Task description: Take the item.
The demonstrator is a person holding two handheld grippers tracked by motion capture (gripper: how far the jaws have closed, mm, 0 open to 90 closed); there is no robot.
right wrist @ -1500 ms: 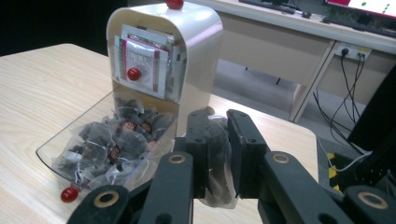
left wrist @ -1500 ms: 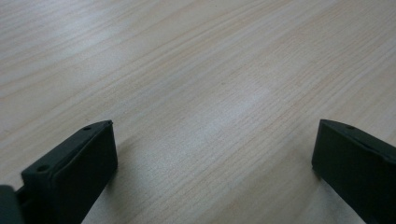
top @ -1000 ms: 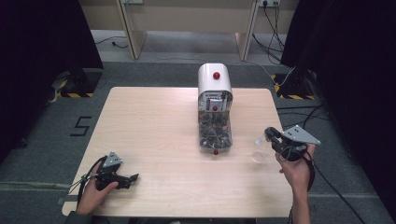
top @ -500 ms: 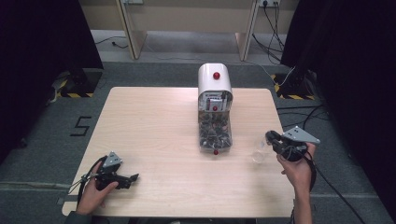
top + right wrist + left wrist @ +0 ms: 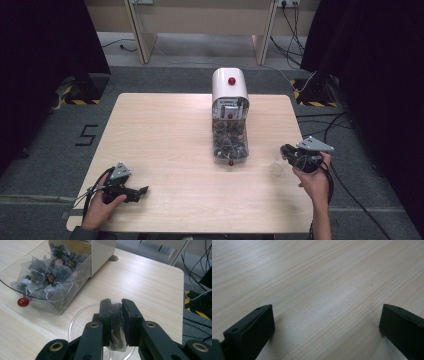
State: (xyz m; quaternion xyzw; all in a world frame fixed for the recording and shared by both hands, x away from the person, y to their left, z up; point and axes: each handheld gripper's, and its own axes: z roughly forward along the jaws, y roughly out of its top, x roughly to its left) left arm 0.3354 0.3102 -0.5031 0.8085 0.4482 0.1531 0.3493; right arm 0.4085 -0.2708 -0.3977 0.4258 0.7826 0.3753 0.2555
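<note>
Pinched nearly together, the jaws of the right gripper (image 5: 116, 305) hold a dark tea bag (image 5: 116, 325) between them, just above a clear plastic cup (image 5: 82, 322). The bag hangs with its long axis running down between the pads; its lower end is cut off at the bottom of the right gripper view, and its label or string is hard to make out. Seen from above, the right gripper (image 5: 286, 151) sits near the table's (image 5: 160, 130) right edge, pointing left toward the cup (image 5: 276, 164), with the right hand (image 5: 314, 180) coming up from the near side.

Left of the cup stands a white dispenser (image 5: 230, 90) whose clear bin (image 5: 229, 142) points toward the near edge, long axis running far to near, full of tea bags. A small red knob (image 5: 23, 302) sits at the bin's near end.

At the near left corner the left gripper (image 5: 142, 190) lies low over the table, pointing right, held by the left hand (image 5: 102, 207). Its jaws stand wide apart over bare wood (image 5: 324, 290), holding nothing.
</note>
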